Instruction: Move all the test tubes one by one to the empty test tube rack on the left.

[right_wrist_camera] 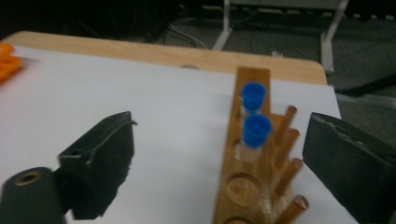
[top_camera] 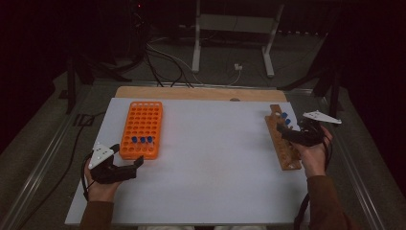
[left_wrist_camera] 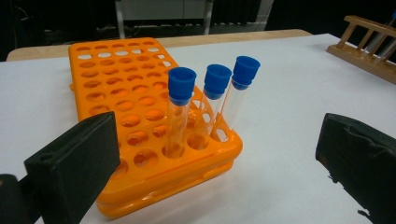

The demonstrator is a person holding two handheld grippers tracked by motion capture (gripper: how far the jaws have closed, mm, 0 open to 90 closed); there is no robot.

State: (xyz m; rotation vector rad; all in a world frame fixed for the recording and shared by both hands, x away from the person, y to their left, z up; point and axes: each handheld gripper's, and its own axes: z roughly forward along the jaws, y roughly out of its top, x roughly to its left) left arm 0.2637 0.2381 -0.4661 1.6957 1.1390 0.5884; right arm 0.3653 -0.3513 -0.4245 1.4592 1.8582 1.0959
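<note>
Dim room, white table. I'm bringing my right gripper, jaws wide and empty, up to the nearer blue-capped tube in the wooden rack at the table's right, lining up a grab. Clear tube, upright. Left gripper is waiting open by the orange rack.

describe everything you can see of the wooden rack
The wooden rack is a long, narrow strip of light brown wood lying flat on the white table at its right side. It has a row of round holes along the top and short pegs along one edge. Two blue-capped tubes stand upright in neighbouring holes toward its far end; the nearer holes are empty. The right gripper hovers at it, jaws open.
</note>
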